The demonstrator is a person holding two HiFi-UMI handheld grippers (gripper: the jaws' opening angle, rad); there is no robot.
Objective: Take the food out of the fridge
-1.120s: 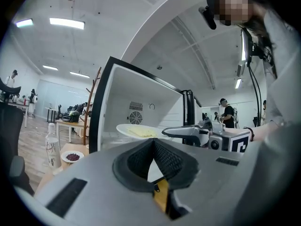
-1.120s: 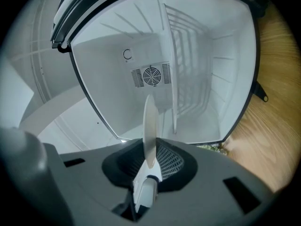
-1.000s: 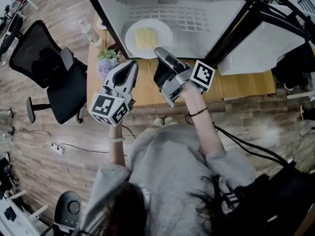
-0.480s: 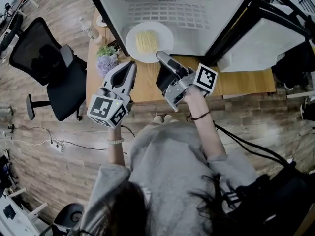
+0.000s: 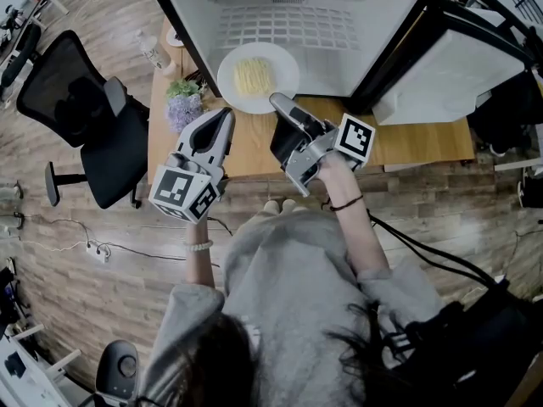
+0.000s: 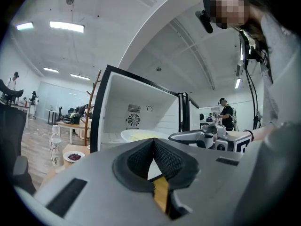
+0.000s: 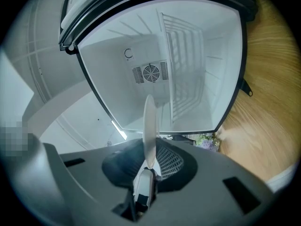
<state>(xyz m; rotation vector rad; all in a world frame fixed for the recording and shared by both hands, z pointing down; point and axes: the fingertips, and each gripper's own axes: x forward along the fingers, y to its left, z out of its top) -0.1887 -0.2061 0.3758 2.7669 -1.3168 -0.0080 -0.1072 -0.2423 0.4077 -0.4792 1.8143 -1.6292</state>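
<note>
Now right tongs (image 5: 280, 102) clamp plate (image 5: 227, 81) rim; left tongs (image 5: 226, 114) closed, empty.

We see a glossy white plate (image 5: 227, 79), smooth like glazed ceramic, against the matt white plastic lining of the fridge (image 5: 365, 41). The left hand-held gripper (image 5: 225, 113) and right hand-held gripper (image 5: 276, 100) have matt grey plastic shells and black, ribbed, rubbery pads (image 7: 169, 161). The tabletop (image 5: 424, 138) shows smooth pale wood grain; the floor (image 5: 51, 312) is rough-looking grey-brown planking.

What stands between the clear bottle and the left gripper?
A small plant with purple flowers stands between the bottle and the left gripper, as the head view shows.
</note>
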